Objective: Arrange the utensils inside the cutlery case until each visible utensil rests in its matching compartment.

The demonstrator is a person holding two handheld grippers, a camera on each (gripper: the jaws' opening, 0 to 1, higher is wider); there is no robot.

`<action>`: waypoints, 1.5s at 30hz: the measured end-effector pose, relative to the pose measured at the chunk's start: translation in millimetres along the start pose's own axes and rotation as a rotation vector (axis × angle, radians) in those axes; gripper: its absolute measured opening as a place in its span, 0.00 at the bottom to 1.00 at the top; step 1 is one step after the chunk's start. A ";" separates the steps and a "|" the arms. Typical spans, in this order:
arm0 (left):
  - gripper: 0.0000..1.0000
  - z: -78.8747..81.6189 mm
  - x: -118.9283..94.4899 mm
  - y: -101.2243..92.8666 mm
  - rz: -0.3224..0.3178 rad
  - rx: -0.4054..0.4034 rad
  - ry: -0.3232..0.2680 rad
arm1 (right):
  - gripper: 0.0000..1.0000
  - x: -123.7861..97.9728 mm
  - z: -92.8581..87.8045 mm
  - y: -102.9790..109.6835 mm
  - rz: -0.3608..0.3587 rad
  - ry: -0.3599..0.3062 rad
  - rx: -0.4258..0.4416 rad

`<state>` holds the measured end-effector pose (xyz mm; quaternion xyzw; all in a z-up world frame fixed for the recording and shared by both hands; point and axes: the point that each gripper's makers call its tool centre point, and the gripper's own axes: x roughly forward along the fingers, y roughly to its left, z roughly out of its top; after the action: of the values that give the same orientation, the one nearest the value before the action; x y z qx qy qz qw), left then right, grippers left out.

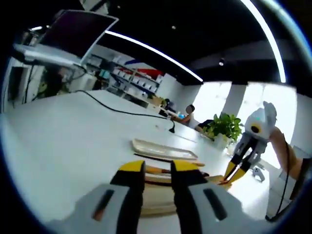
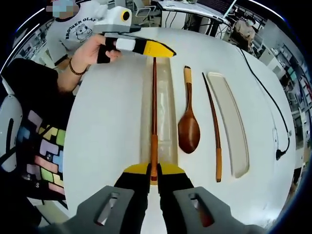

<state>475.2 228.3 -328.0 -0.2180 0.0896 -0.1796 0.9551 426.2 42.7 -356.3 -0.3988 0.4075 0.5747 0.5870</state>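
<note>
Right gripper view: white worktop (image 2: pixel 107 126) seen from above. Right hand-held gripper (image 2: pixel 153 176) at the bottom, yellow-tipped jaws nearly closed, pinching the orange end of a long wooden chopstick (image 2: pixel 154 105). Chopstick running straight up along the middle of a pale, translucent cutlery case (image 2: pixel 165 97); resting in it or held just above it, cannot tell. Left hand-held gripper (image 2: pixel 158 49) at the far end of the case, held by a person's hand (image 2: pixel 92 51), yellow tips meeting over the chopstick's far tip; gripping or only touching, cannot tell. Just right of the case, wooden spoon (image 2: pixel 188 127) flat on the worktop, bowl toward the camera. Right of the spoon, second chopstick (image 2: pixel 213 126) lying on the worktop, slightly slanted. Beyond it, white case lid (image 2: pixel 231 122), long and shallow, lying beside that chopstick. Black cable (image 2: pixel 273 107) curving along the far right side of the worktop.

Left gripper view: low angle along the worktop (image 1: pixel 63 146). Left hand-held gripper (image 1: pixel 158 168) at the bottom, yellow tips near each other with a narrow gap, over the near end of the case. Right hand-held gripper (image 1: pixel 233 176) at the far right, angled down to the case's other end. Lid (image 1: pixel 163 148) lying behind. Potted plant (image 1: pixel 225 127) further back.
</note>
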 end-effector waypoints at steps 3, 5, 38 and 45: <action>0.21 -1.6 -2.2 1.1 0.008 0.015 0.008 | 0.04 -0.3 2.2 -3.1 0.009 0.006 0.000; 0.21 -3.4 -3.1 1.7 0.013 0.025 0.015 | 0.04 -1.2 2.6 -5.0 0.010 0.014 -0.005; 0.21 -7.2 -0.9 3.6 0.035 0.101 0.028 | 0.04 0.1 -3.9 -8.6 0.026 0.052 0.033; 0.21 -6.7 -0.2 4.3 0.036 0.098 0.028 | 0.08 -5.4 2.3 -10.7 0.031 0.040 0.066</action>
<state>474.7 229.4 -335.8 -0.1667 0.0981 -0.1696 0.9664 436.9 42.8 -350.4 -0.3846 0.4440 0.5618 0.5825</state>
